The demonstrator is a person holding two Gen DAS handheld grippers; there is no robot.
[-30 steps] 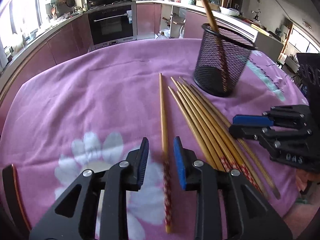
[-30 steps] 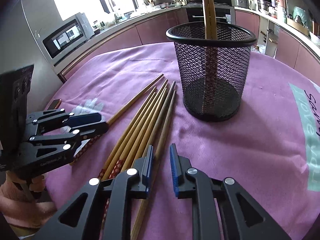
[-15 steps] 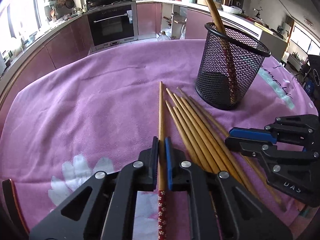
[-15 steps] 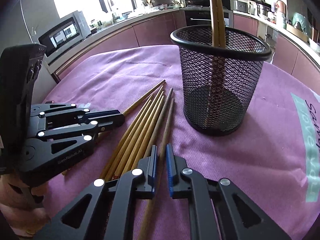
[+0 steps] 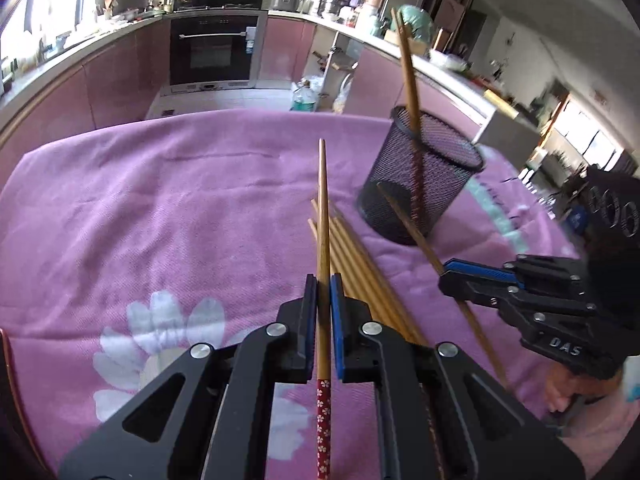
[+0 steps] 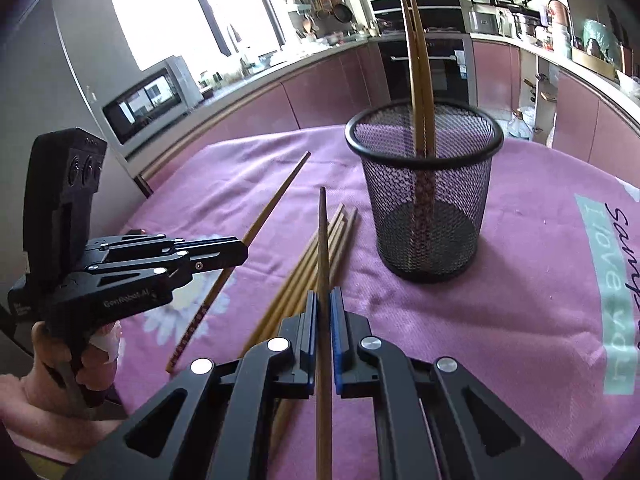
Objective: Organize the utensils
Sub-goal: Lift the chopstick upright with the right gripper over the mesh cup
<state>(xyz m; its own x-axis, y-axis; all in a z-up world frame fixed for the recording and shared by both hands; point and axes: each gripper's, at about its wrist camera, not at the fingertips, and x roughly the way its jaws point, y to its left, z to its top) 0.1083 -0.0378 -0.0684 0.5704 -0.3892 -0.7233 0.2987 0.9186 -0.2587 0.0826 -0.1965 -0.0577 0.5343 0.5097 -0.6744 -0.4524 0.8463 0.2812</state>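
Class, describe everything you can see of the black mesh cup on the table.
The black mesh cup is a round holder of fine wire mesh, seemingly metal, with a solid rolled rim and dark base. It stands upright on the purple cloth, open at the top. Two wooden chopsticks lean inside, patterned ends down, tips rising well above the rim. Neither pair of tongs touches it.
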